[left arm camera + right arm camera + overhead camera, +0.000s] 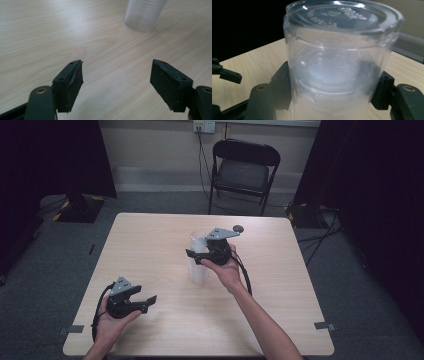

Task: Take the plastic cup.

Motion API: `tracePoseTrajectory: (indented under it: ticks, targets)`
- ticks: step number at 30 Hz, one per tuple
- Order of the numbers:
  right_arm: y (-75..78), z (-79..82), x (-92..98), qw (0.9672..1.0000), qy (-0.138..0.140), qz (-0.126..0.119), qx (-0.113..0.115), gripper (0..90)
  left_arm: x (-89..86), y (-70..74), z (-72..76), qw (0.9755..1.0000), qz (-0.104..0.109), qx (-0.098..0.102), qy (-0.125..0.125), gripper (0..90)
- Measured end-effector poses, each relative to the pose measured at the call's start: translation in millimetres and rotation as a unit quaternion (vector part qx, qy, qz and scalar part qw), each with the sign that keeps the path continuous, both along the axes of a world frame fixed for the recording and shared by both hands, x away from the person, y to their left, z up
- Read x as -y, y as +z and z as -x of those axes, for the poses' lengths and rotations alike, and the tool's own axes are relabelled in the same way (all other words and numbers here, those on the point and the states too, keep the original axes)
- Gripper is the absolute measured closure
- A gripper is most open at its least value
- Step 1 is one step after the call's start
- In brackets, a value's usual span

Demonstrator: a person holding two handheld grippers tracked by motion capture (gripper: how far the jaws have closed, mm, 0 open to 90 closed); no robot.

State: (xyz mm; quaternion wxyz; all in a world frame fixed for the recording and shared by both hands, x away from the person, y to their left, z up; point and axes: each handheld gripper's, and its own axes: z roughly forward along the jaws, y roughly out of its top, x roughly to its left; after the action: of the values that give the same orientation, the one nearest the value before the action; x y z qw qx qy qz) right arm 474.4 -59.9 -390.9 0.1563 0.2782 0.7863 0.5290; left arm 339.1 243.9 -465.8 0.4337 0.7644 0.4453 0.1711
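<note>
Here the table point(150, 250) is pale wood-grain laminate with rounded corners, standing on grey carpet. Behind it a black folding chair point(243, 172) waits against a cream wall, a cable running down from a wall socket point(204, 126), and dark curtains point(375, 180) hang at both sides. Small tape marks sit on the floor by the near corners.

Near the middle of the table stands a stack of clear plastic cups point(199, 257), upside down so the flat base faces up. The right gripper point(196, 255) reaches it from the side; in the right gripper view the stack point(339, 62) sits between the black jaws, which press against its walls, grasping it.

The left gripper point(149, 301) rests low over the near left part of the table, well apart from the stack, its jaws spread wide with nothing between them.
</note>
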Motion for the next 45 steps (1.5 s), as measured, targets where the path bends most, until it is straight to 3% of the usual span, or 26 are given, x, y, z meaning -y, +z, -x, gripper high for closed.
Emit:
tracePoseTrajectory:
  ticks: [13, 29, 45]
  targets:
    - [15.6, -0.3, 4.1, 0.9998, 0.002, -0.018, 0.002, 34.0, 0.8, -0.3, 0.6, 0.9999, -0.016, 0.000, -0.002, 27.2]
    - [35.6, 0.4, 3.9, 0.9991, 0.001, -0.034, 0.024, 35.0, 1.0, -0.1, 1.5, 0.9996, -0.027, -0.001, -0.005, 30.8]
    - [51.0, 6.9, 12.0, 0.9974, 0.001, -0.058, 0.044, 35.8, 1.0, -0.4, 1.1, 0.9997, -0.026, -0.001, -0.004, 29.8]
